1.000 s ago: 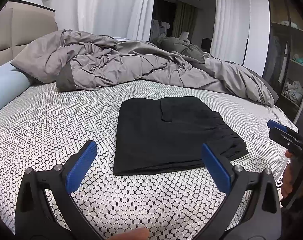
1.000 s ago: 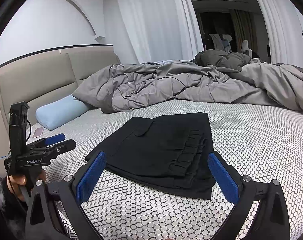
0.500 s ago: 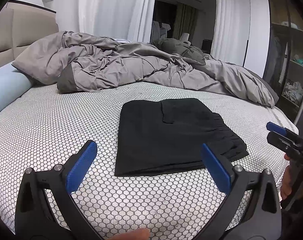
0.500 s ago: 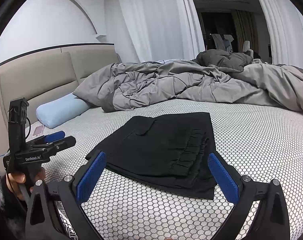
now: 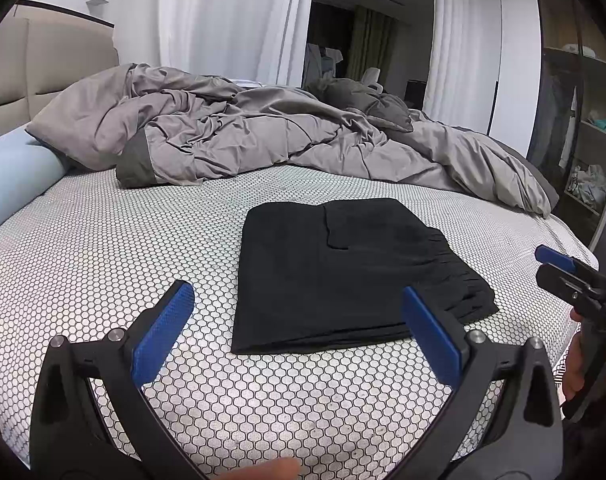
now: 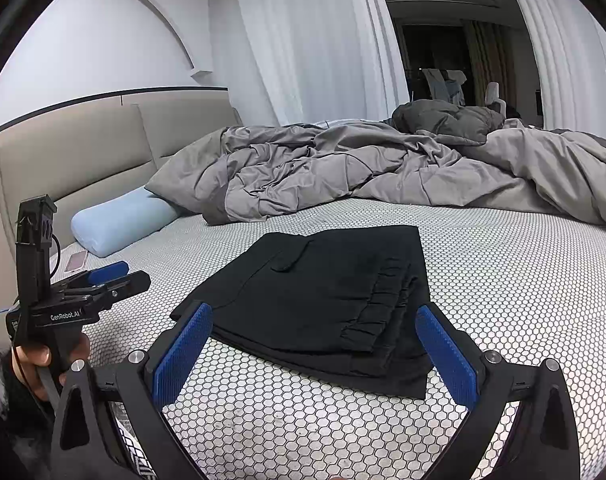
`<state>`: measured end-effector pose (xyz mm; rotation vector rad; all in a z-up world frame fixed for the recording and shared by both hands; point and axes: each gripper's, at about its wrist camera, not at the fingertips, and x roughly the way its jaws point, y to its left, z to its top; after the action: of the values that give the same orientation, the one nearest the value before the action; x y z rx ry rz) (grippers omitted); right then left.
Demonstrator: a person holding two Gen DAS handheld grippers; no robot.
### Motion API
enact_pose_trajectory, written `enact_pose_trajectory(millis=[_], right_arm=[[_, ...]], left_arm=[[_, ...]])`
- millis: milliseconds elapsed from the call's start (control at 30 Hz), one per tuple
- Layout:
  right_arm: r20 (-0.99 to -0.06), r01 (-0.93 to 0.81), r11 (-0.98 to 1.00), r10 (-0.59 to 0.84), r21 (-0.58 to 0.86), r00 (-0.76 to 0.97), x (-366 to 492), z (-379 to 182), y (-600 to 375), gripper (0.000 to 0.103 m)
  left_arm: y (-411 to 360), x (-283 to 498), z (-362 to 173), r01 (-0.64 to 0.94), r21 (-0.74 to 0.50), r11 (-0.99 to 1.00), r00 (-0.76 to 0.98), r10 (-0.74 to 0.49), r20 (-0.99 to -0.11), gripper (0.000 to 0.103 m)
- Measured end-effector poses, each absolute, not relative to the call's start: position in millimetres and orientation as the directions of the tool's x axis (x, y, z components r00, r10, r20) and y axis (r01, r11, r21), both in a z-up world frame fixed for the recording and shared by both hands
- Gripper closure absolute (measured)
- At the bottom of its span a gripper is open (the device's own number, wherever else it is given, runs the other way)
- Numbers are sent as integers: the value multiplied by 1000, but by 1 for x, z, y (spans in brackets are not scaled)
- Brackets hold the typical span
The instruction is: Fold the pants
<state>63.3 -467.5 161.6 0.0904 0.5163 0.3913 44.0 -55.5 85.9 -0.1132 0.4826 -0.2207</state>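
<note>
The black pants (image 5: 343,268) lie folded in a flat rectangle on the honeycomb-patterned bed sheet (image 5: 103,248), elastic waistband toward the right. In the right wrist view the same pants (image 6: 323,300) show stacked layers at the near edge. My left gripper (image 5: 299,328) hovers open just short of the pants' near edge, nothing between its blue pads. My right gripper (image 6: 315,348) is also open and empty, held above the near corner of the pants. Each gripper shows in the other's view: the right one (image 5: 563,268) at the far right, the left one (image 6: 107,280) at the left, held by a hand.
A crumpled grey duvet (image 5: 263,136) covers the back of the bed. A light blue bolster pillow (image 6: 123,220) lies by the padded headboard (image 6: 83,160), with a phone (image 6: 76,261) beside it. White curtains and an open wardrobe (image 5: 583,140) stand behind.
Both grippers have drawn back and risen slightly from the pants; the pants sit a little lower in both views. Both stay open, and the pants have not moved.
</note>
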Motion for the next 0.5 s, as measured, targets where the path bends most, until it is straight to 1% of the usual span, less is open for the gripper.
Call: enact_pose_trajectory(millis=[500], right_arm=[[-468, -344, 922, 387, 179, 795, 64, 162, -467, 0]], left_arm=[[-54, 45, 87, 183, -159, 970, 865, -236, -443, 1]])
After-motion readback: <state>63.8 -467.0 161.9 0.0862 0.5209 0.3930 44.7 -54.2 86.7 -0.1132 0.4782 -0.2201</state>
